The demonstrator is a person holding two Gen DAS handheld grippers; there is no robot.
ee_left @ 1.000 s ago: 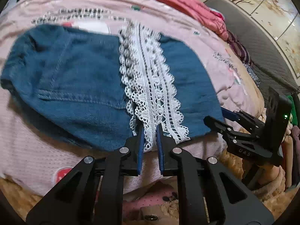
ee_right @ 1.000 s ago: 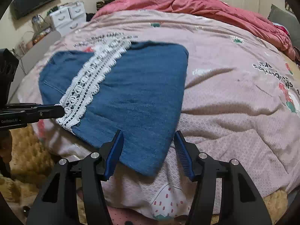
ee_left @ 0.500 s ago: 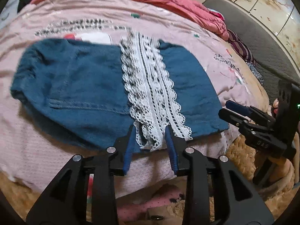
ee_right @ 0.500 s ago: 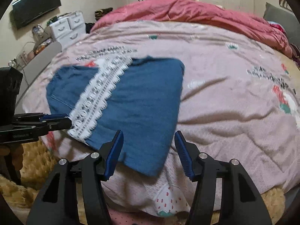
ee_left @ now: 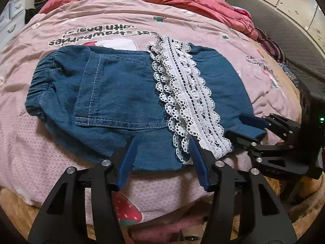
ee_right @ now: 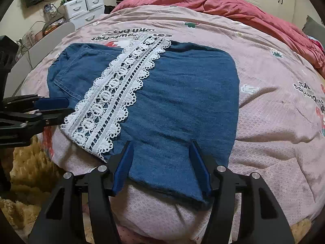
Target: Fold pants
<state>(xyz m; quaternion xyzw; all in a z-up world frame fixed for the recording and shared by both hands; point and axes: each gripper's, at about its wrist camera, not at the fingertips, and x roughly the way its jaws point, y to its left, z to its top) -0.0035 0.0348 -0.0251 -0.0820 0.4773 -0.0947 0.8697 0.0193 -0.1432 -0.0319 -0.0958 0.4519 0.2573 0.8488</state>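
The blue denim pants [ee_left: 121, 93] lie folded flat on the pink bedspread, with a white lace hem band [ee_left: 186, 93] across them. In the right wrist view the pants [ee_right: 182, 101] and the lace [ee_right: 121, 93] show too. My left gripper [ee_left: 162, 154] is open and empty, its fingers standing at the pants' near edge by the lace end. My right gripper [ee_right: 160, 158] is open and empty at the near edge of the folded leg. The right gripper shows in the left wrist view [ee_left: 243, 128], the left gripper in the right wrist view [ee_right: 61, 107].
The pink printed bedspread [ee_left: 182, 24] covers the bed. A red duvet [ee_right: 223, 6] is bunched at the far side. White drawers [ee_right: 85, 6] and a wall screen stand at the back left. A tan fluffy rug [ee_right: 26, 172] lies below the bed edge.
My left gripper has opened and let go of the lace hem, and pulled back a little. My right gripper stays open and has edged closer to the pants.
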